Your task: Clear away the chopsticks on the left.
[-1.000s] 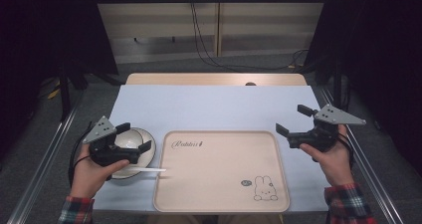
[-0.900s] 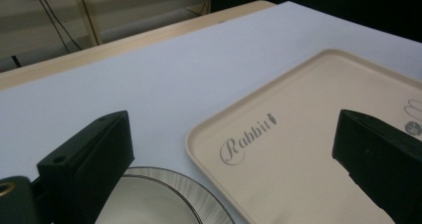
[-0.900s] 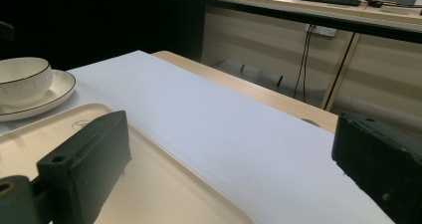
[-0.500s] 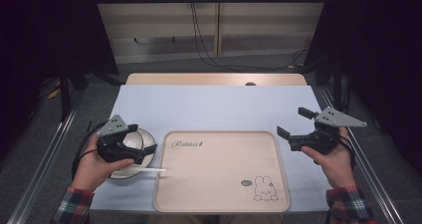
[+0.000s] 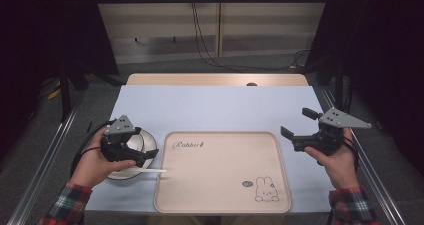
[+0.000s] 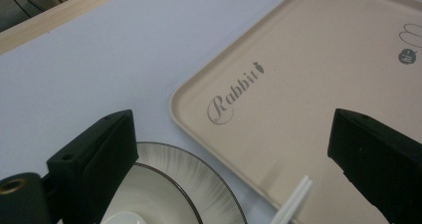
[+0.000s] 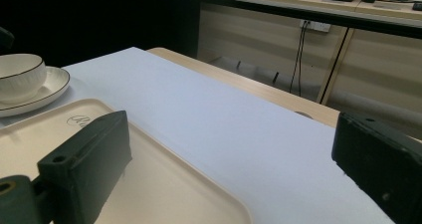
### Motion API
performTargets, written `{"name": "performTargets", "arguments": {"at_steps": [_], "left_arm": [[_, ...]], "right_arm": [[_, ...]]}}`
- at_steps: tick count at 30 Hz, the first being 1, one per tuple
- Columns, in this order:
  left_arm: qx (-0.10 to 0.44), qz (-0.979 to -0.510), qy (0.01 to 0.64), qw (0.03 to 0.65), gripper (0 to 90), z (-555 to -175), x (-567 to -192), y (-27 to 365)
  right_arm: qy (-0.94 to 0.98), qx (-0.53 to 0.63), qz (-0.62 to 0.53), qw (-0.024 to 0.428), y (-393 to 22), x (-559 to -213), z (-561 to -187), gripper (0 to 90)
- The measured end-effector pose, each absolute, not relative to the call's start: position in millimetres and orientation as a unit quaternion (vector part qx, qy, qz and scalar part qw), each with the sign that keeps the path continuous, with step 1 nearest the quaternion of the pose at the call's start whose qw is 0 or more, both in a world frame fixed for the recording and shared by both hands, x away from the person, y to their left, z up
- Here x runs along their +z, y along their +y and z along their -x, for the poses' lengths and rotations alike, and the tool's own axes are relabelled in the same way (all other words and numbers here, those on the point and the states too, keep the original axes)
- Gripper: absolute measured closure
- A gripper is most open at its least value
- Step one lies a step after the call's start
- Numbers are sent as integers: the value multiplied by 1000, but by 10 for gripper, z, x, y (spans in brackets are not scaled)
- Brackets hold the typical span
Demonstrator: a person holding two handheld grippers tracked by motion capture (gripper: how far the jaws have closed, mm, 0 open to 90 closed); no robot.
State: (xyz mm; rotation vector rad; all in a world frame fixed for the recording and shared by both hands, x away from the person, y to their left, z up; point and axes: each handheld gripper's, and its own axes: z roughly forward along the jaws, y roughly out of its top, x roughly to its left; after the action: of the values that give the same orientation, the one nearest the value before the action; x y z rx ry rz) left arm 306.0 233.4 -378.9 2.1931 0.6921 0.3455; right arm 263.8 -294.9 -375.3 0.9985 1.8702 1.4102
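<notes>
Fingers [image 6: 94, 154] of the left gripper [image 5: 131, 146] are spread wide and nothing is pinched between them. They are held just above a white saucer [image 5: 145, 146] with a dark rim line, which lies on the table [image 5: 215, 105] just beside the left edge of the beige tray [image 5: 222, 172]. A small white bowl [image 7: 20, 74] is carried on the saucer, as is seen in the right gripper view. A thin white stick-like piece [image 5: 150, 170], perhaps a utensil handle, is laid across the saucer's near edge and reaches to the tray's rim; what it is cannot be told for certain.

Several slips can be judged likely from this position. If the fingers are closed on the saucer's thin, shallow rim alone, the hold may be lost, since the glazed surface is smooth and the bowl adds weight on top. If the saucer is tilted in a lift, the bowl may be slid off and the white piece may be dropped. If the saucer is dragged instead of lifted, it may be caught on the tray's raised rim.

Farther out, the right gripper [image 5: 296, 127] is held above the table by the tray's right edge, its fingers [image 7: 84, 159] also spread wide and nothing touched by them. The tray, printed with the word "Rabbit" and a small rabbit drawing [image 5: 264, 190], is bare.
</notes>
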Motion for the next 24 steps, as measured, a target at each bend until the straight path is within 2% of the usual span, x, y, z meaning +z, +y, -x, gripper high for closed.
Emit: {"name": "performTargets", "arguments": {"at_steps": [24], "left_arm": [[93, -914, 226, 324, 77, -3036, -3857, 2120]], "right_arm": [[703, 527, -375, 296, -2960, -3742, -2628, 18]]}}
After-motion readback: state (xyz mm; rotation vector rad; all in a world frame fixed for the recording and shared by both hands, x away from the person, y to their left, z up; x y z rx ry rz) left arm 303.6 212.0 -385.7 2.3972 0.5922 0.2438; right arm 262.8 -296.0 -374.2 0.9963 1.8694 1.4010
